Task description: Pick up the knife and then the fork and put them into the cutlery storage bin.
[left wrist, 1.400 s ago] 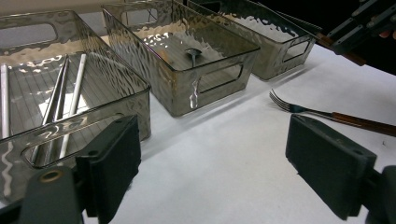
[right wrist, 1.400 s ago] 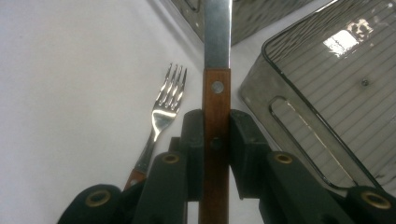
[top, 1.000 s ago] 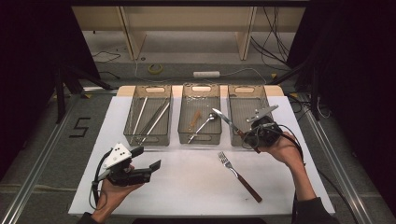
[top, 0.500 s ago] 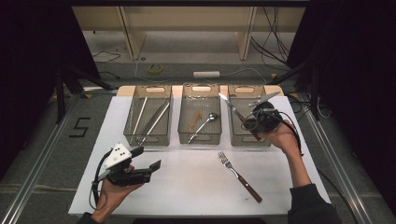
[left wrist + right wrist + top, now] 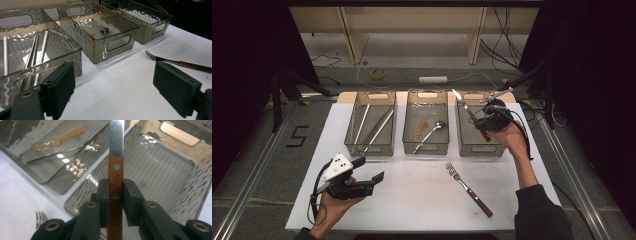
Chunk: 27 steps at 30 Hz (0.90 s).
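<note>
While the right gripper (image 5: pixel 115 195) clamped the knife (image 5: pixel 116 165) by its riveted brown wooden handle, the steel blade pointed away above the rightmost clear bin (image 5: pixel 492 145). A metal spoon (image 5: pixel 430 134) lay in the middle bin (image 5: pixel 426 146), long metal utensils in the left. On the white table (image 5: pixel 412 200) rested a wood-handled fork (image 5: pixel 468 188). The left gripper (image 5: pixel 113 92) hung wide open, empty.

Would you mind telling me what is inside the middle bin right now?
The middle bin holds a metal spoon and a translucent amber utensil, lying apart from each other. Nothing seems hidden; the ribbed floor shows through its clear walls.
</note>
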### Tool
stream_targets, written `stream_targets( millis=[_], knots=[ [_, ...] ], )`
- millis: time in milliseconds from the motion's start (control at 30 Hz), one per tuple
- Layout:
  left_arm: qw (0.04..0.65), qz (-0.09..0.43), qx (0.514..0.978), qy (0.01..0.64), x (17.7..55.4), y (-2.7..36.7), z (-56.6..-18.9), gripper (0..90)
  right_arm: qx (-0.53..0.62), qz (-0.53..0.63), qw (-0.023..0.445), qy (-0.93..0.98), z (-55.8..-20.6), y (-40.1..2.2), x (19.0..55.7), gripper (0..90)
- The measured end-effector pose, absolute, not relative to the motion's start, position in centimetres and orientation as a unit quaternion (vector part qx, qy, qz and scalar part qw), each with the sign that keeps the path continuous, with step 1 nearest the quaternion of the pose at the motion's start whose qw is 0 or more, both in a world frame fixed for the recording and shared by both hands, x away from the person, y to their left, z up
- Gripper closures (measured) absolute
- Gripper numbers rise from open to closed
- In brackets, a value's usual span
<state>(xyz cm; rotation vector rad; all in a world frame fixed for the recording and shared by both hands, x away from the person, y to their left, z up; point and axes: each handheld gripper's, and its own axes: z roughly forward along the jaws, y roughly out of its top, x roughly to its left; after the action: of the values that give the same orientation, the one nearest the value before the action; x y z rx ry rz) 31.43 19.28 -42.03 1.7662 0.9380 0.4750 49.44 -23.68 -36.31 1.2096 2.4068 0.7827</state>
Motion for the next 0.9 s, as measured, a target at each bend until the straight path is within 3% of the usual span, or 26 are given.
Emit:
stream_targets(
  millis=[900],
  knots=[
    [0.515, 0.2, 0.739, 0.386, 31.3, 19.2, -42.0, 17.2, 0.487, 0.255, 0.153, 0.821, -38.9, -24.1, 51.4, 77.2]
  ],
)
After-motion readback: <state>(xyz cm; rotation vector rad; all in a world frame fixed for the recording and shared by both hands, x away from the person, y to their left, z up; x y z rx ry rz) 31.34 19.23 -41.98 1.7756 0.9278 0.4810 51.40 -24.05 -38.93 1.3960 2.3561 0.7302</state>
